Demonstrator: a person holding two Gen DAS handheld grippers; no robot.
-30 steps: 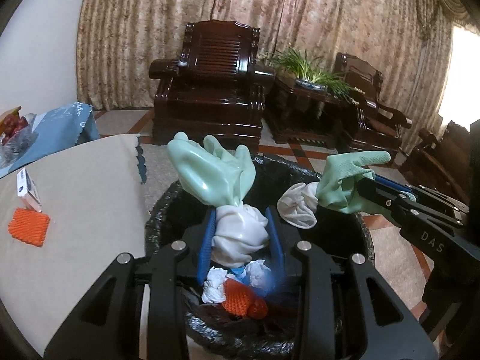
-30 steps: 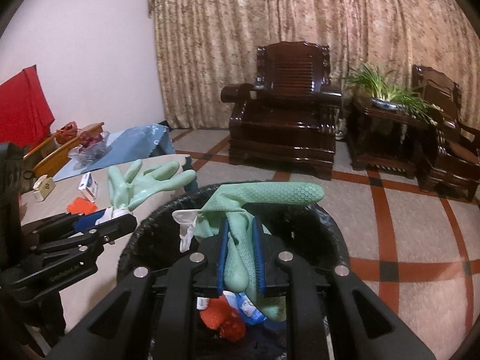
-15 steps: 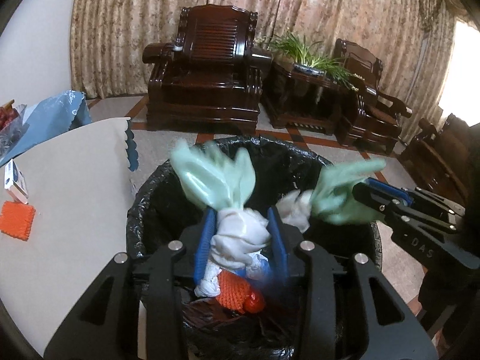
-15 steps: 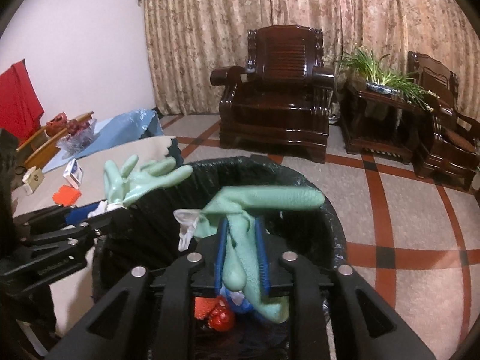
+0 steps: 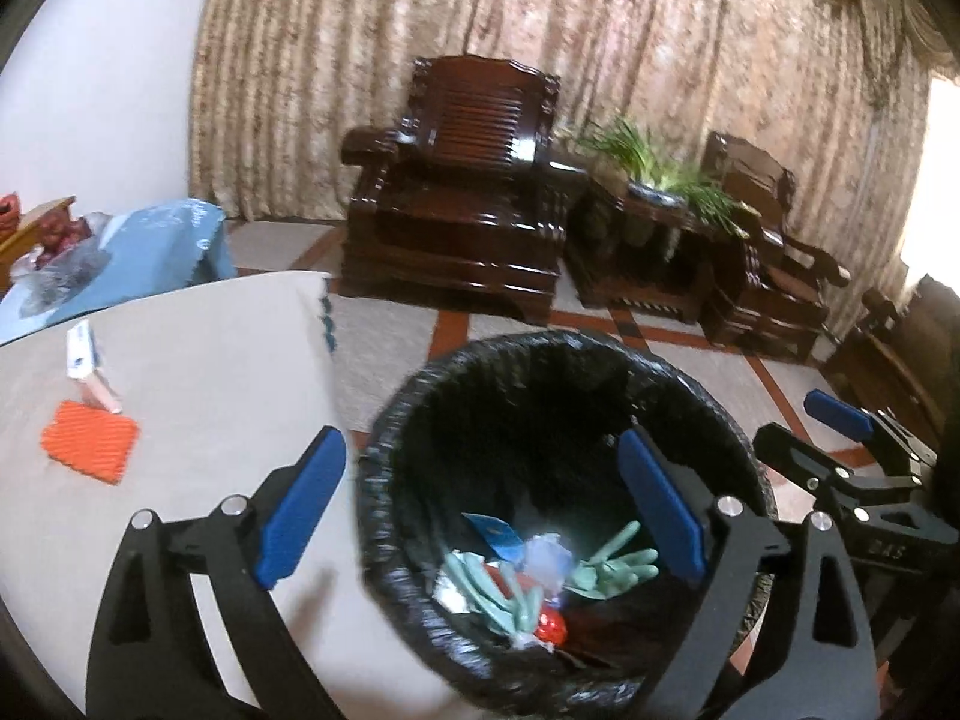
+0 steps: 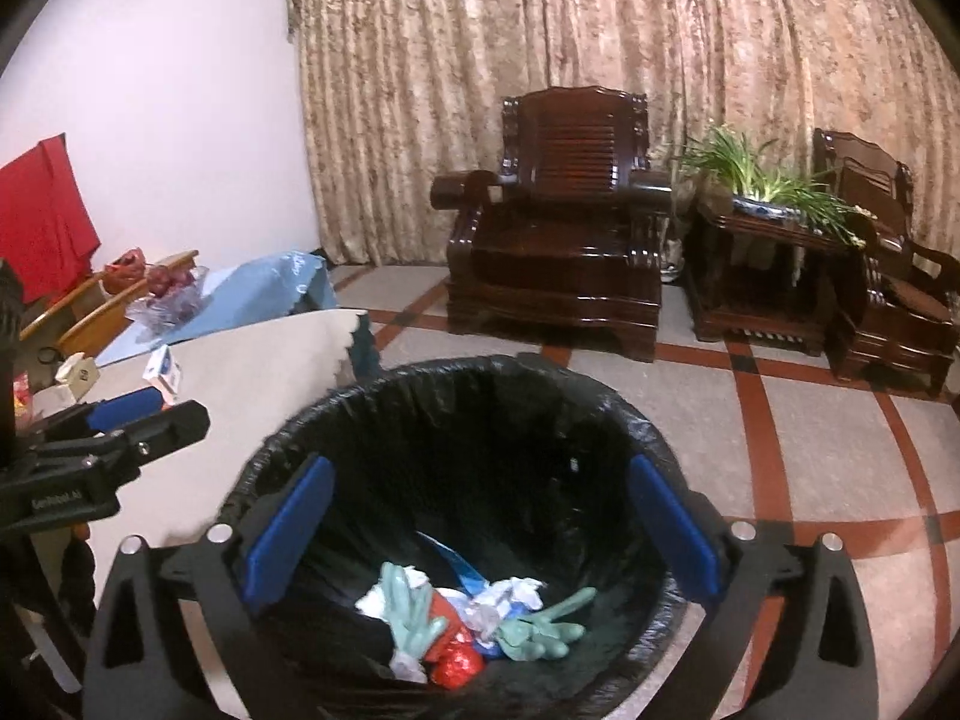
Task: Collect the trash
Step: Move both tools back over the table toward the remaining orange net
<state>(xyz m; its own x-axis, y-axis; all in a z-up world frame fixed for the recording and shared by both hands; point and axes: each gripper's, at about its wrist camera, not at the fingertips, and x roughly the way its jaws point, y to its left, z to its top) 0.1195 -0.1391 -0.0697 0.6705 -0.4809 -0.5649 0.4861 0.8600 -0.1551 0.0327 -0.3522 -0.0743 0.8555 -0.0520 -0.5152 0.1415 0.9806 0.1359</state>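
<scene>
Two pale green rubber gloves, seemingly limp, atop bin trash.

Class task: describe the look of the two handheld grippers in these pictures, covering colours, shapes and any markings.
Both the left gripper and the right gripper have matte black angular frames with triangular cut-outs and round silver bolts. Each finger ends in a flat, rounded-edge blue pad. Pale lettering, too blurred to read, sits on each body's side. No cables, hands or sleeves show.
</scene>
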